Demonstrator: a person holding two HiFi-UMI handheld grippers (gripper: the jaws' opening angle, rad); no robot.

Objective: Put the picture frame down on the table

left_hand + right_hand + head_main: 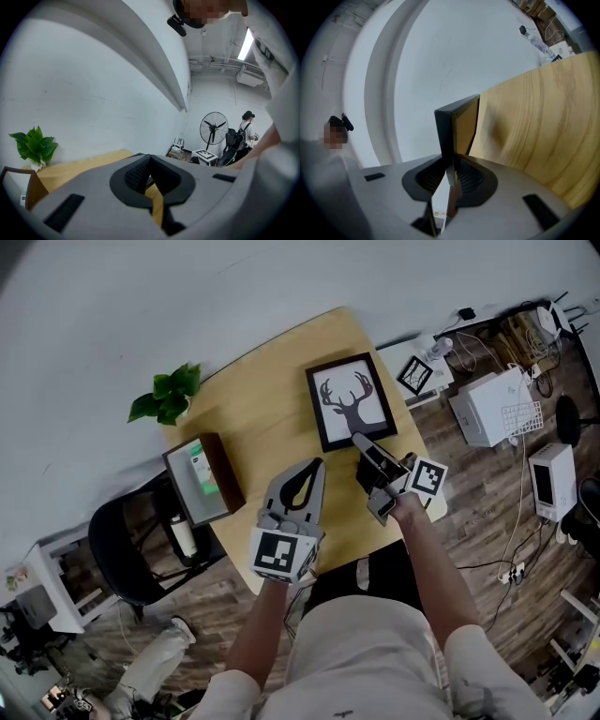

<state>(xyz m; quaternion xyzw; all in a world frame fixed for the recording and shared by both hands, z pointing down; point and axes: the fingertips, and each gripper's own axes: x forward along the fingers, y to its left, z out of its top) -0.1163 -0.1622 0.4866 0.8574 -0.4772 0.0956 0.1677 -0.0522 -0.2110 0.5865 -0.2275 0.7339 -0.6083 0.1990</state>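
The picture frame [349,401] is black with a deer silhouette on white, face up over the far right part of the round wooden table [253,409]. My right gripper [359,439] is shut on its near edge. In the right gripper view the picture frame [449,126] runs edge-on out of the right gripper [449,176], brown back toward the tabletop [534,126]. I cannot tell whether it rests on the wood. My left gripper [317,465] hovers just left of it, shut and holding nothing. The left gripper [149,174] has its jaws together over the table.
A potted plant [167,395] stands at the table's far left edge. A brown box with a green card [202,479] sits at the left edge, above a black chair [127,554]. White equipment [492,407] and cables lie on the floor to the right.
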